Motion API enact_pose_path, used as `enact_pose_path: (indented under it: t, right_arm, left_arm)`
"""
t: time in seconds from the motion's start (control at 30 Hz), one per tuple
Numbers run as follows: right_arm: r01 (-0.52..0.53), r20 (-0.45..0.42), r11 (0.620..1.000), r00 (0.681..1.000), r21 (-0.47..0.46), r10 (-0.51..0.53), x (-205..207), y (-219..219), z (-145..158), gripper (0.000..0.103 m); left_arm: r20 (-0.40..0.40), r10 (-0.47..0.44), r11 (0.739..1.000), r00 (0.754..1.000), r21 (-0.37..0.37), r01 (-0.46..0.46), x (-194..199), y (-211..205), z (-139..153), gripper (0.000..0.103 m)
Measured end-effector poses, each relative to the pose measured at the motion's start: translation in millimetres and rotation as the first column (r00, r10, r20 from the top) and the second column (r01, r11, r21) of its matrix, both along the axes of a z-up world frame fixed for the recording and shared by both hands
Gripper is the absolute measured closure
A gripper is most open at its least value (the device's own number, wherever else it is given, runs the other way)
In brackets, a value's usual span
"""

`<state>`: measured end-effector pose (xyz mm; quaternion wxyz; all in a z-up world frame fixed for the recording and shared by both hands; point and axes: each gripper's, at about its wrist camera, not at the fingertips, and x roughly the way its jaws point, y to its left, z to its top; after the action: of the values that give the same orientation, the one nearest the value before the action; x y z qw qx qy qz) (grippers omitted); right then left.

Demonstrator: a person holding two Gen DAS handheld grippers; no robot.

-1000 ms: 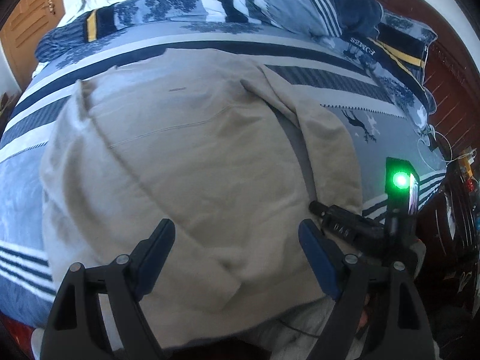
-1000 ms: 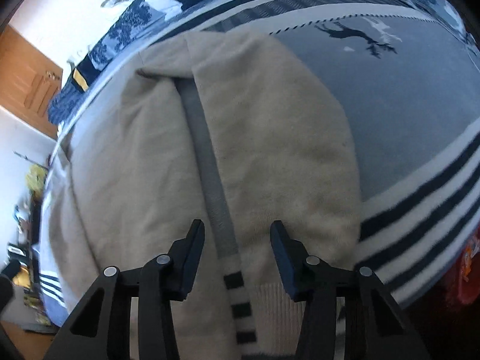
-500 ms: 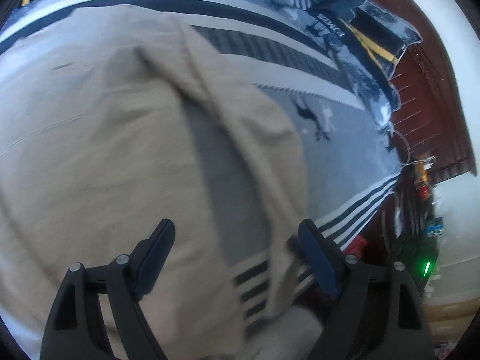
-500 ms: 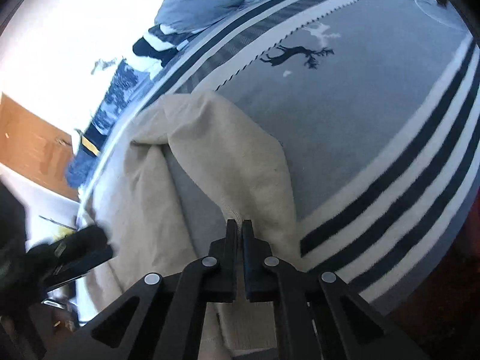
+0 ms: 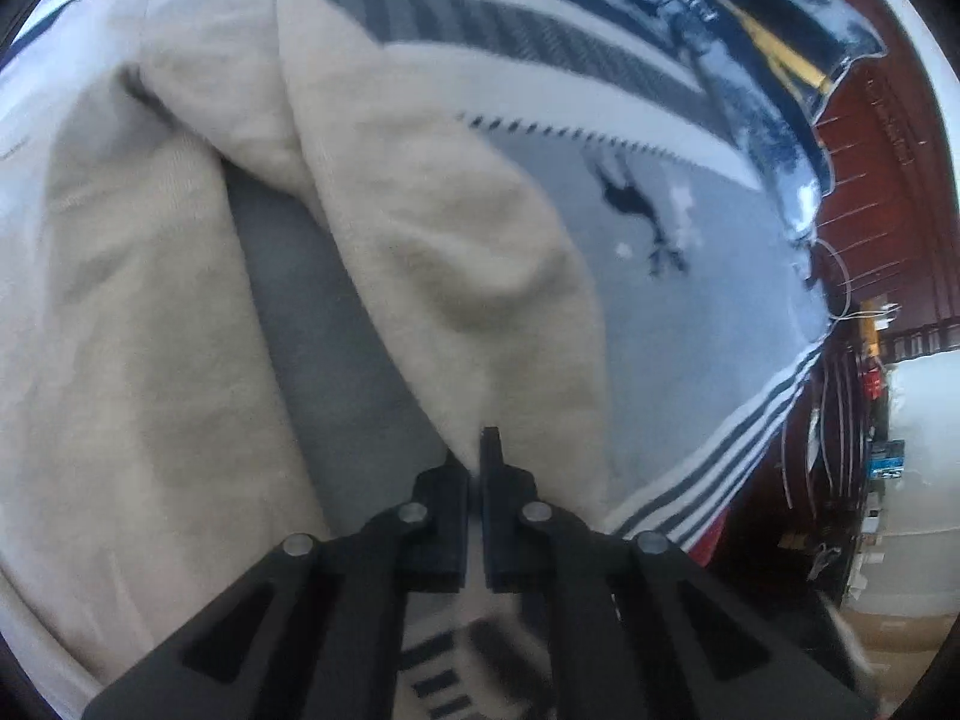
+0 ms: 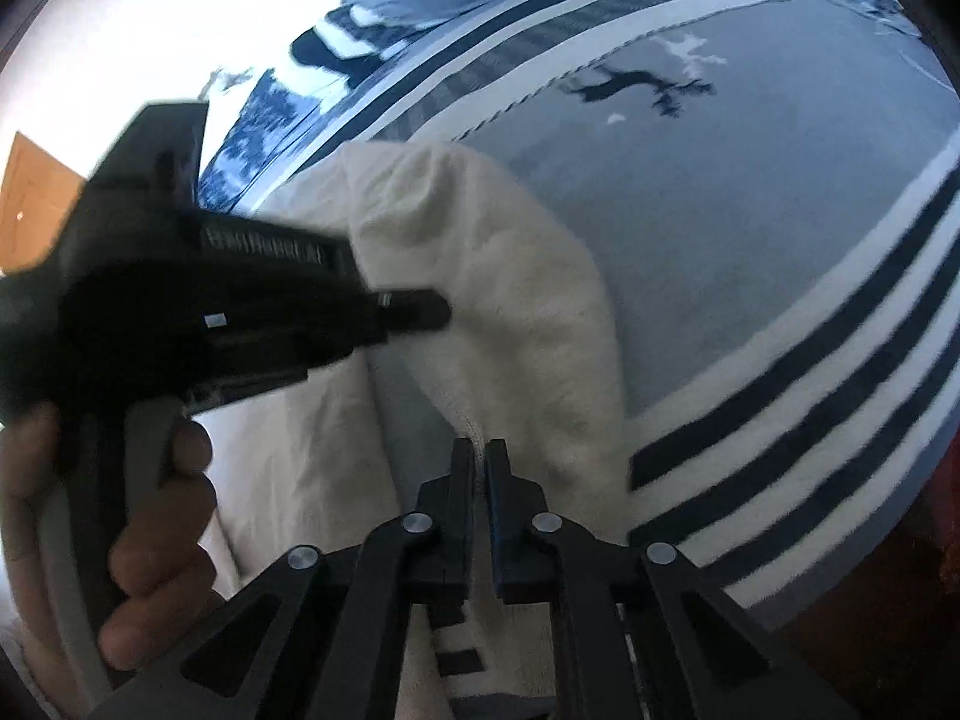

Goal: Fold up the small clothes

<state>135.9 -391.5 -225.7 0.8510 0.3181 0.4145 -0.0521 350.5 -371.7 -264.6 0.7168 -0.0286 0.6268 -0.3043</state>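
Both the left gripper (image 5: 477,456) and right gripper (image 6: 477,462) have fingers clamped on the beige garment's (image 5: 456,252) sleeve, over the bed (image 5: 720,276).

- The bed (image 5: 720,312) fills most of both views, under a grey cover with white and dark stripes and a dark deer figure (image 5: 636,210) right of centre.
- A beige garment (image 5: 150,330) lies directly on the cover, filling the left and centre of the left wrist view.
- Blue patterned pillows (image 5: 750,0) lie along the upper right edge.
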Motion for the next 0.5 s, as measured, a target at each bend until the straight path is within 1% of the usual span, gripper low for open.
enact_pose_path:
  t: [0.03, 0.07, 0.13, 0.17, 0.2, 0.23, 0.27, 0.3, 0.37, 0.47, 0.5]
  right_arm:
    - [0.008, -0.001, 1.0, 1.0, -0.014, -0.008, 0, 1, 1, 0.054]
    - [0.014, 0.001, 1.0, 1.0, -0.022, -0.014, 0, 1, 2, 0.044]
    - [0.005, 0.003, 1.0, 1.0, 0.001, -0.005, 1, 1, -1, 0.044]
    - [0.013, -0.019, 1.0, 1.0, -0.005, -0.013, 3, 1, -4, 0.045]
    - [0.009, -0.038, 1.0, 0.999, -0.012, -0.01, 7, 1, -6, 0.062]
    - [0.0, -0.057, 1.0, 0.998, -0.019, -0.001, 10, 3, -9, 0.073]
    - [0.006, -0.067, 0.999, 0.998, -0.032, -0.008, 10, 4, -9, 0.092]
    - [0.016, -0.057, 0.999, 0.998, -0.051, -0.019, 8, 5, -5, 0.099]
    - [0.023, -0.012, 0.995, 1.0, -0.099, -0.025, 0, 10, 13, 0.099]
    - [-0.012, 0.051, 0.994, 0.999, -0.111, 0.017, -14, 25, 45, 0.099]
    - [-0.032, 0.079, 0.993, 0.996, -0.116, 0.041, -20, 35, 61, 0.099]
  left_arm:
    - [0.003, -0.006, 1.0, 1.0, -0.009, 0.006, -1, 0, 5, 0.1]
    - [0.008, -0.009, 1.0, 1.0, -0.016, 0.009, -1, 0, 10, 0.1]
    - [0.015, -0.016, 1.0, 1.0, -0.025, 0.016, -2, 0, 18, 0.1]
    - [0.014, -0.016, 1.0, 1.0, -0.027, 0.017, -2, 2, 21, 0.1]
    - [0.014, -0.012, 1.0, 1.0, -0.025, 0.013, -2, 4, 22, 0.1]
    - [0.012, -0.013, 1.0, 1.0, -0.025, 0.013, -2, 5, 23, 0.1]
    - [0.012, -0.012, 0.999, 1.0, -0.031, 0.013, -1, 4, 23, 0.1]
    - [0.01, -0.006, 0.999, 1.0, -0.043, 0.007, 0, 6, 25, 0.1]
    - [0.002, 0.004, 0.997, 1.0, -0.072, -0.004, 0, 14, 34, 0.1]
    - [0.005, 0.01, 0.98, 1.0, -0.199, -0.009, -2, 38, 68, 0.1]
    - [-0.01, 0.009, 0.963, 1.0, -0.269, -0.011, -4, 54, 85, 0.1]
